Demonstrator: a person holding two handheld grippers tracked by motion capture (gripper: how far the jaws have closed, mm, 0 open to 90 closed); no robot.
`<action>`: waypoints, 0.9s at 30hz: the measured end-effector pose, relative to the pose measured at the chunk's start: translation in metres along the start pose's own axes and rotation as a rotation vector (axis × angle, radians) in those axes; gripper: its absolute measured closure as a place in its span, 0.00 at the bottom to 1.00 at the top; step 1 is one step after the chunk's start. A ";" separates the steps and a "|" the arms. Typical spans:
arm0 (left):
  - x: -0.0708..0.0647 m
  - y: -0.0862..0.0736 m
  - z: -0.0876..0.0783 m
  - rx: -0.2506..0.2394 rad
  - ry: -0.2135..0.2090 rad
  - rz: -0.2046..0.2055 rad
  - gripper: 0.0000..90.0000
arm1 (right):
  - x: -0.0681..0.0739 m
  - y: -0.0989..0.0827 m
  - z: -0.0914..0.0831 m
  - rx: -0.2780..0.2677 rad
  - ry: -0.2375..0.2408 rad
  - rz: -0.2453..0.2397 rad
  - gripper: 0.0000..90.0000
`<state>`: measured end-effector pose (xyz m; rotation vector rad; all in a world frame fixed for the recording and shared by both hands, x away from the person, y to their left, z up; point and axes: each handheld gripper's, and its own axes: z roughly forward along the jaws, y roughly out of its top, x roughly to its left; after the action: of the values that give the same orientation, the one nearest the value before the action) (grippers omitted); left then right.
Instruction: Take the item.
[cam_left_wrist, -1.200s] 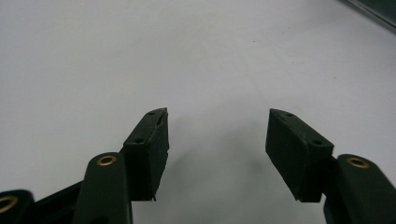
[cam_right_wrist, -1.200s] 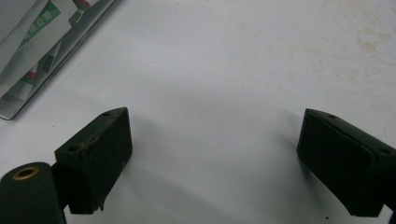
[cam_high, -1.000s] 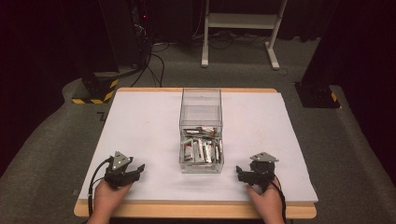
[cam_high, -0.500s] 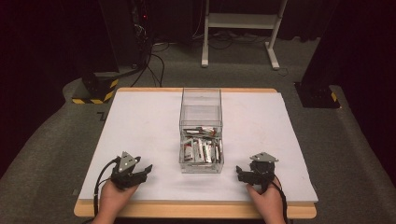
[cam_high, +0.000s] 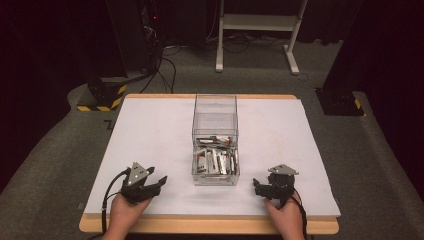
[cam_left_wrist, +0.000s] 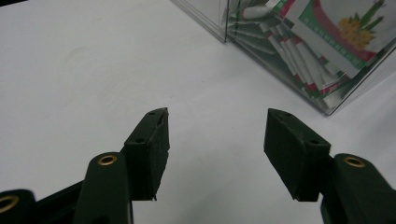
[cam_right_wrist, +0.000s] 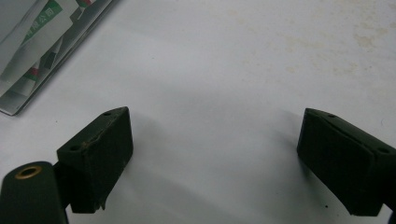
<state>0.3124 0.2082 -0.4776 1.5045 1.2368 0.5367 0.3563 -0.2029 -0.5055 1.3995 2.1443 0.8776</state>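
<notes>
The clear box (cam_high: 215, 145) stands at the middle of the white surface (cam_high: 150, 135), between the two tongs and apart from both, with its long axis running away from the person toward the far edge. Its near half holds a loose heap of sachets (cam_high: 215, 160); most lie roughly along that same axis, some skewed. The sachets appear light, thin and flexible, with smooth printed faces that are likely to slip; judged from this, a single sachet is best taken by a free end or edge, pinched across its flat faces. The box walls look rigid and smooth, so a grip on the rim would suit it better. The left tongs (cam_high: 159, 183) rest low over the surface with jaws apart and empty. The right tongs (cam_high: 256, 187) likewise sit spread wide, holding nothing.
</notes>
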 end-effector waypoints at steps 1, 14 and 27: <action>-0.003 0.002 -0.001 -0.011 -0.005 0.000 0.45 | 0.000 0.000 0.000 -0.001 0.000 0.000 0.12; -0.024 0.012 -0.010 -0.063 -0.054 0.008 0.45 | 0.000 0.000 0.000 -0.001 0.000 0.000 0.12; -0.037 0.015 -0.011 -0.086 -0.086 0.015 0.46 | 0.000 0.000 0.000 -0.001 0.000 0.000 0.12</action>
<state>0.2959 0.1812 -0.4509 1.4507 1.1240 0.5229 0.3563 -0.2030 -0.5056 1.3992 2.1436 0.8786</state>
